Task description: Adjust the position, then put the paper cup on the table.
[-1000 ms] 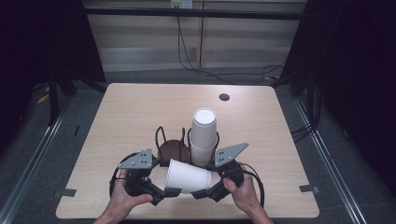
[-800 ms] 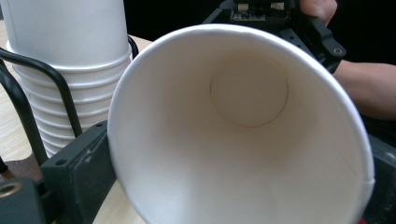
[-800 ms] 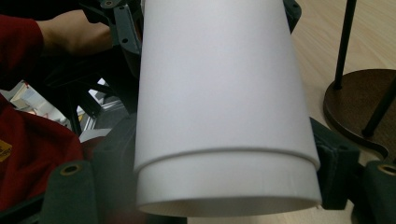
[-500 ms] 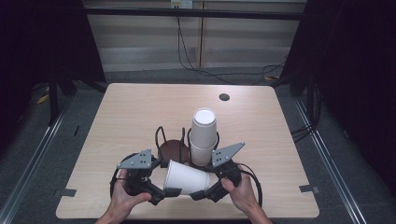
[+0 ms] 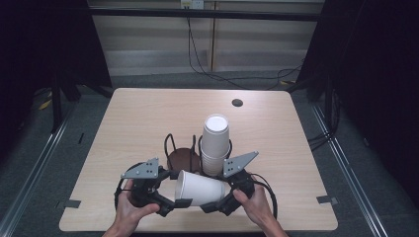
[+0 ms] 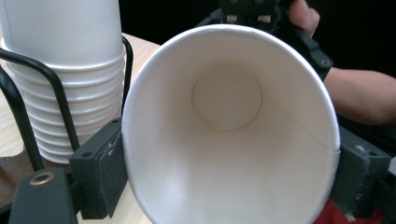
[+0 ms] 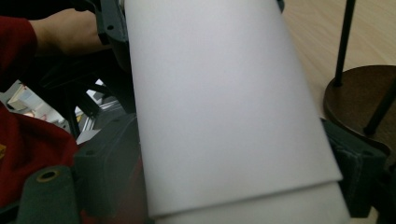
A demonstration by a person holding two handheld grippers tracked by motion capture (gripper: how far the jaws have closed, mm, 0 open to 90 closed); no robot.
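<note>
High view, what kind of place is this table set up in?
Probably a lab or recording bay, not a home: a bare light wooden table with a cable hole, loose black cables on the grey floor behind, and dark curtains at both sides.

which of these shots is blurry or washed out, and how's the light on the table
High view: table evenly lit and sharp, surroundings nearly black. Left gripper view: the paper cup rim and inside fairly crisp, soft shading within, cup stack slightly soft. Right gripper view: the cup's wall too close, a featureless blurred white; wire holder base also out of focus.
</note>
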